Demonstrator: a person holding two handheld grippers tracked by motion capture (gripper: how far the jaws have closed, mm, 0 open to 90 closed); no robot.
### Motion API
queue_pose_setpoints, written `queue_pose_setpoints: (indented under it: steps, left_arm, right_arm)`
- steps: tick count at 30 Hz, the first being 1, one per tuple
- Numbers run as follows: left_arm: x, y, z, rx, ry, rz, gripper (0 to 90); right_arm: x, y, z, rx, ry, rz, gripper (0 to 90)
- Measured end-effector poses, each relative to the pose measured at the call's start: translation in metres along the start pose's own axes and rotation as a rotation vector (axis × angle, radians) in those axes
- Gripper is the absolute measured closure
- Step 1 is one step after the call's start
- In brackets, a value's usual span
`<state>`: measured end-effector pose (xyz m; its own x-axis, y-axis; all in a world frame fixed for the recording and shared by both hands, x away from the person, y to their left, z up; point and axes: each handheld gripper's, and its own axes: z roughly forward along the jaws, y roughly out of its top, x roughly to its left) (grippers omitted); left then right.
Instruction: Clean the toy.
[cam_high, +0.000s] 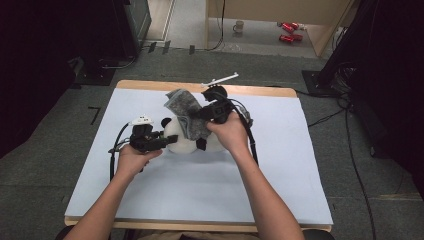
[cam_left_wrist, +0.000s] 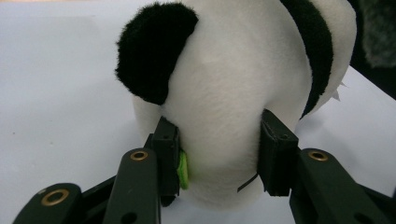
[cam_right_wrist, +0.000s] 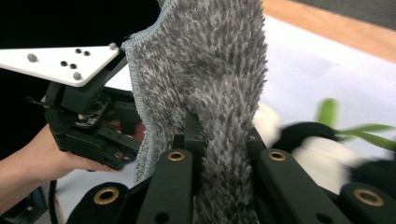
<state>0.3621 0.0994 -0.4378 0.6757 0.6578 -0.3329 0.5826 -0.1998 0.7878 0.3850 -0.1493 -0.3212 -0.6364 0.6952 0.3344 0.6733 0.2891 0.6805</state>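
Note:
A black-and-white panda plush (cam_high: 186, 141) lies near the middle of the white table cover (cam_high: 150, 195). My left gripper (cam_high: 169, 141) comes in from its left. In the left gripper view both pads squeeze the panda's (cam_left_wrist: 233, 88) white body, so the left gripper (cam_left_wrist: 219, 137) is shut on it, with a green bit (cam_left_wrist: 183, 170) by the left pad. A grey fluffy cloth (cam_high: 186, 111) hangs over the panda. My right gripper (cam_high: 200, 116) is shut on this cloth (cam_right_wrist: 210, 70), with the right gripper's (cam_right_wrist: 222, 135) jaws pinching a fold. The panda (cam_right_wrist: 322, 151) is blurred behind it.
The table's wooden edge (cam_high: 260, 90) runs along the back. Beyond it on the floor are a mug (cam_high: 239, 26), red cans (cam_high: 289, 31) and cables (cam_high: 350, 145). Dark equipment stands at both back corners. The left hand and its gripper (cam_right_wrist: 88, 123) appear in the right gripper view.

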Motion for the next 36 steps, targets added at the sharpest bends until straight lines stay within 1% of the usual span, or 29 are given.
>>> queue_pose_setpoints:
  steps: [4, 7, 9, 10, 11, 12, 13, 16, 19, 21, 22, 23, 25, 28, 30, 36]
  left_arm:
    - [0.000, 0.000, 0.000, 0.000, 0.002, 0.003, 57.8]
    - [-0.001, 0.000, 0.000, 0.002, 0.004, 0.006, 57.8]
    - [-0.001, 0.000, 0.000, 0.004, 0.005, 0.008, 57.7]
    - [-0.001, 0.000, 0.000, 0.009, 0.009, 0.008, 57.7]
    - [-0.001, 0.000, 0.000, 0.012, 0.010, 0.009, 57.7]
    - [-0.001, 0.000, 0.000, 0.011, 0.008, 0.011, 57.7]
    - [-0.001, 0.000, 0.000, 0.009, 0.009, 0.012, 57.6]
    - [0.000, 0.000, 0.000, 0.007, 0.007, 0.008, 57.5]
    - [0.001, 0.000, 0.000, 0.005, 0.004, -0.003, 57.5]
    - [0.002, 0.000, 0.000, 0.005, 0.004, -0.005, 57.4]
    - [0.002, 0.000, 0.000, 0.004, 0.003, -0.002, 57.4]
    - [0.002, 0.000, 0.000, 0.005, 0.002, 0.002, 57.4]
    - [0.001, 0.000, 0.000, 0.002, 0.003, 0.004, 57.2]
    - [0.002, 0.000, 0.000, 0.002, 0.000, 0.003, 57.1]
    - [0.002, 0.000, 0.000, 0.002, 0.000, 0.003, 57.1]
    - [0.001, 0.000, 0.001, 0.000, 0.000, 0.003, 57.1]
  right_arm:
    - [0.014, 0.001, 0.021, 0.025, 0.025, -0.018, 80.8]
    - [0.021, -0.001, 0.037, 0.048, 0.029, -0.031, 80.7]
    - [0.021, -0.005, 0.047, 0.068, 0.016, -0.033, 80.7]
    - [0.019, -0.007, 0.051, 0.086, 0.001, -0.024, 80.7]
    - [0.016, -0.010, 0.054, 0.088, -0.007, -0.025, 80.6]
    - [0.012, -0.013, 0.055, 0.075, 0.007, -0.013, 80.6]
    - [0.008, -0.014, 0.054, 0.067, 0.011, 0.000, 80.5]
    - [0.004, -0.016, 0.047, 0.074, -0.018, -0.016, 80.3]
    - [-0.001, -0.017, 0.036, 0.087, -0.079, -0.034, 80.2]
    - [-0.007, -0.019, 0.029, 0.093, -0.124, -0.039, 80.3]
    - [-0.011, -0.021, 0.025, 0.096, -0.134, -0.035, 80.2]
    - [-0.016, -0.023, 0.021, 0.094, -0.135, -0.023, 80.2]
    - [-0.027, -0.026, 0.013, 0.082, -0.116, 0.010, 80.2]
    - [-0.038, -0.030, 0.000, 0.065, -0.107, 0.041, 80.1]
    - [-0.043, -0.032, -0.008, 0.052, -0.112, 0.047, 80.1]
    - [-0.060, -0.042, -0.026, 0.026, -0.126, 0.088, 80.0]
